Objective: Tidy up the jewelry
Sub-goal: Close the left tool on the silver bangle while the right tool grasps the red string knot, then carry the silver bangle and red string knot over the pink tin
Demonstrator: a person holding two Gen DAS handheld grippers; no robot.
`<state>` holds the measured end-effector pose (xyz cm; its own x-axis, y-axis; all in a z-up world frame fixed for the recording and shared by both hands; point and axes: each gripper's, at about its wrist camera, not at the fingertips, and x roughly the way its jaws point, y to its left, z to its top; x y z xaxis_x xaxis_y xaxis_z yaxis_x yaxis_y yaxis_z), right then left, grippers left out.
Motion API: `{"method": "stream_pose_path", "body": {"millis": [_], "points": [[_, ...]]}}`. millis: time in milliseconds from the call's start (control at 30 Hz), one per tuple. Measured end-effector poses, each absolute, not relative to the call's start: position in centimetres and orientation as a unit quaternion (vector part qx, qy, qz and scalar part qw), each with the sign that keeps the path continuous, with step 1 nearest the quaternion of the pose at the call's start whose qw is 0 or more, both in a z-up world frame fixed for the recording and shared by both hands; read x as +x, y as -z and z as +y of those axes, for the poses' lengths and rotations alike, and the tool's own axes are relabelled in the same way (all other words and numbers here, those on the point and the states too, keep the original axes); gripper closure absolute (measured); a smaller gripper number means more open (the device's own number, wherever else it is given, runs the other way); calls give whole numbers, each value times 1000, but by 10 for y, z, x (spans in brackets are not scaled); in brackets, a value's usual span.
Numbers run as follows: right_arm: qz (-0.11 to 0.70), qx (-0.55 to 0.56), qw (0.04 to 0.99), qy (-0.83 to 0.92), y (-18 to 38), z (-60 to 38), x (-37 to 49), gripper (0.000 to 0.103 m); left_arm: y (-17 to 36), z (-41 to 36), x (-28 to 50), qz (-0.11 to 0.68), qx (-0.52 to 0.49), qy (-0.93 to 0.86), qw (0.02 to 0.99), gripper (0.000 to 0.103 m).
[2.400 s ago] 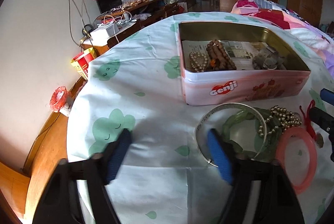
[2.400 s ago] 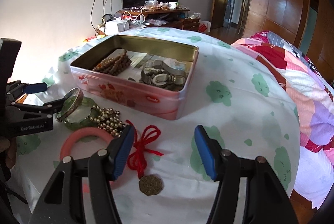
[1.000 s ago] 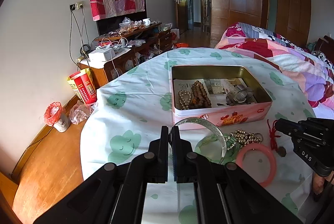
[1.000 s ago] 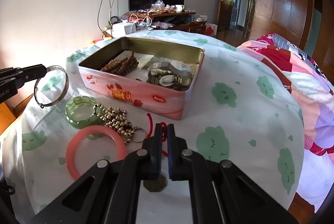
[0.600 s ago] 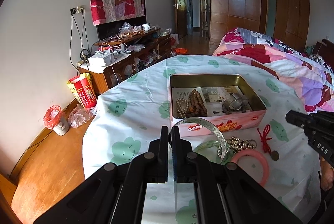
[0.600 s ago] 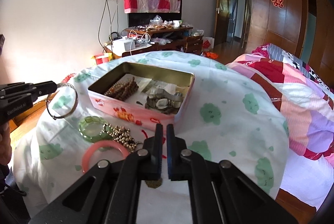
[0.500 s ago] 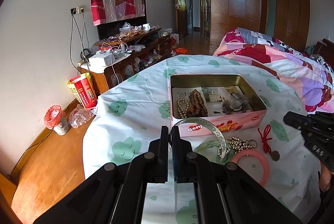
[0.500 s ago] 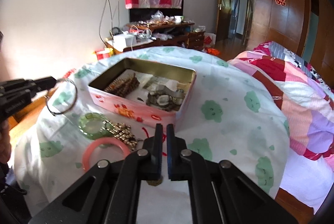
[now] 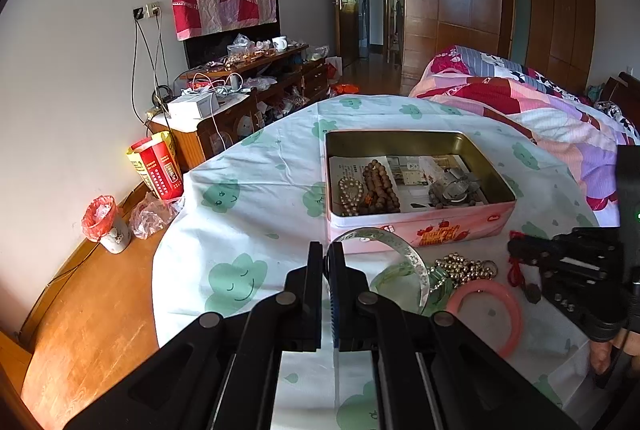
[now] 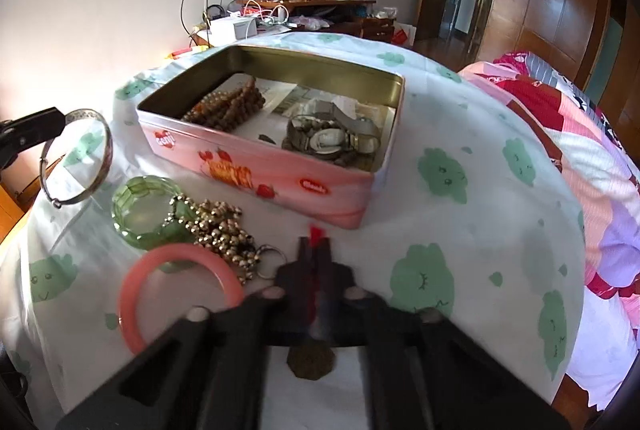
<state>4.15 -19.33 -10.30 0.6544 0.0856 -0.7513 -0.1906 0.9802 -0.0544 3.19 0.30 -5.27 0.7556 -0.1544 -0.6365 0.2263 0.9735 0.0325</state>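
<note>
My left gripper (image 9: pixel 325 254) is shut on a silver bangle (image 9: pixel 404 253) and holds it in the air, left of the pink tin (image 9: pixel 420 230); the bangle also shows in the right wrist view (image 10: pixel 76 157). My right gripper (image 10: pixel 315 250) is shut on the red cord (image 10: pixel 316 232) of a bronze pendant (image 10: pixel 310 362), low over the cloth in front of the pink tin (image 10: pixel 280 165). On the cloth lie a green bracelet (image 10: pixel 140 207), a silver bead string (image 10: pixel 222 228) and a pink bangle (image 10: pixel 176 290).
The tin holds wooden beads (image 10: pixel 228 107), a pearl strand (image 9: pixel 349 193) and watches (image 10: pixel 332 137). The round table's cloth (image 10: pixel 460 133) ends near a bed (image 9: pixel 540 109) on the right. A cluttered cabinet (image 9: pixel 240 89) and bins (image 9: pixel 106 220) stand to the left.
Both grippers went from open to shut. The left one lifted the silver bangle off the cloth. The right one closed on the red cord, rose, and has now dipped back toward the table.
</note>
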Motion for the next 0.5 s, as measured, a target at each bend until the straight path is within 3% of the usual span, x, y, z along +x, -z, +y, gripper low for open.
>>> {"method": "stream_pose_path", "body": {"millis": [500], "points": [[297,-67,950,-77,19,-202,20,100,11,-5,40,297,69,111,946,101]]}}
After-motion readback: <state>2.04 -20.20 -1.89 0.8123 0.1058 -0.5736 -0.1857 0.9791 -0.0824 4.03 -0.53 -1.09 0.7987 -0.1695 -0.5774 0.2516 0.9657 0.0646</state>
